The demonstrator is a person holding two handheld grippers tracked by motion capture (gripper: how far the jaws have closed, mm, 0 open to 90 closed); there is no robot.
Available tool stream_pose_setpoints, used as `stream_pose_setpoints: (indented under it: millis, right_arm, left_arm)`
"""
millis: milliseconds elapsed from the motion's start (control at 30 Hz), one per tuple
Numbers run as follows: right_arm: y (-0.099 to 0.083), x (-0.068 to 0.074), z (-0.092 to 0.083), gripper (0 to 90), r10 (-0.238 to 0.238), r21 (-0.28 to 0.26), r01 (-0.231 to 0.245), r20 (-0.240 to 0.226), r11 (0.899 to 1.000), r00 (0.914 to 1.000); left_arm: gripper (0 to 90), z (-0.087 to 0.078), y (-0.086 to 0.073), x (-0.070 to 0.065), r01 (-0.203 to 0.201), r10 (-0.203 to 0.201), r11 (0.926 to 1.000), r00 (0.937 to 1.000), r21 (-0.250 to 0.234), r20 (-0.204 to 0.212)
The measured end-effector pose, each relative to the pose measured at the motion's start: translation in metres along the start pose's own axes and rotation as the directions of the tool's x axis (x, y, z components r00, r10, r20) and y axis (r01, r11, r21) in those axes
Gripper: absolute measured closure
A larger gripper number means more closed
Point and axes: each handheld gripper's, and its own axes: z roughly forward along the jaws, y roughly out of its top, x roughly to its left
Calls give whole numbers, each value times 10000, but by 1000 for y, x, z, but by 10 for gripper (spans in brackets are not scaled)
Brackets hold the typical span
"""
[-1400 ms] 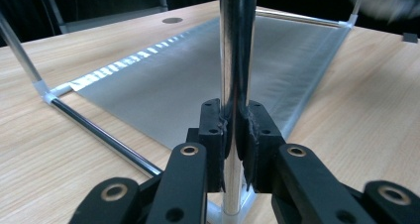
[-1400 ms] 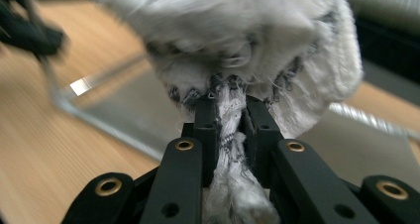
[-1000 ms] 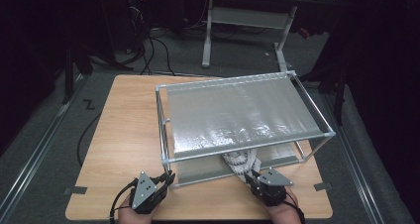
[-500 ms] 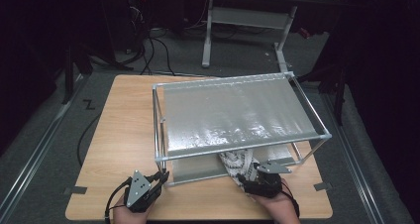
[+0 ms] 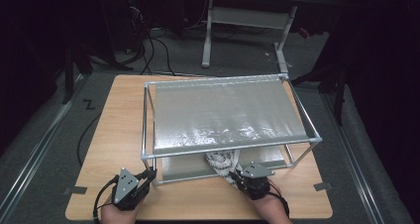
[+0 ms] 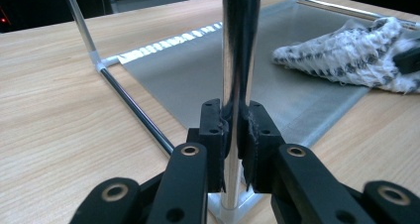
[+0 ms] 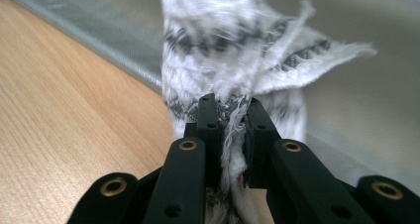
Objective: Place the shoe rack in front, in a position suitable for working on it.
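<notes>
A metal-tube rack (image 5: 145, 120) with two grey mesh shelves stands on the wooden table (image 5: 119, 115). My left gripper (image 5: 150, 175) is at the rack's front-left corner, and its jaws are shut on the upright post (image 6: 233, 45). A black-and-white knitted cloth (image 5: 223, 162) lies at the front of the lower shelf (image 6: 198, 70) and spills over its edge. My right gripper (image 5: 237, 177) has just closed its jaws on that cloth (image 7: 233, 60), with frayed threads pinched between the pads. In the left gripper view the cloth (image 6: 356, 50) lies to the right.
The top shelf (image 5: 223, 112) covers most of the lower one. Bare wood lies left of the rack and along the table's front edge (image 5: 198, 216). Beyond the table are a dark floor, cables (image 5: 153, 50) and a grey desk frame (image 5: 247, 21).
The rack has slid and turned to the left with my left gripper on its post. The right gripper has shifted a little left, with the cloth now pinched between its jaws.
</notes>
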Motion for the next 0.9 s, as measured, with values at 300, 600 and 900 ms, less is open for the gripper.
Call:
stream_pose_setpoints:
  millis: [300,600,900]
  right_arm:
    - [-16,-27,-45,816,359,-573,-250,1976,9980,9796]
    - [-42,-57,-51,814,890,401,-1092,3430,9932,9351]
    - [-25,-54,-18,808,431,450,-593,3002,9972,9529]
  left_arm:
    - [800,0,4,10,-368,366,9993,9993,115,114]
    - [801,-8,-7,26,-134,127,9996,9995,-242,-304]
    - [799,-28,-19,39,28,-52,9996,9960,-273,-894]
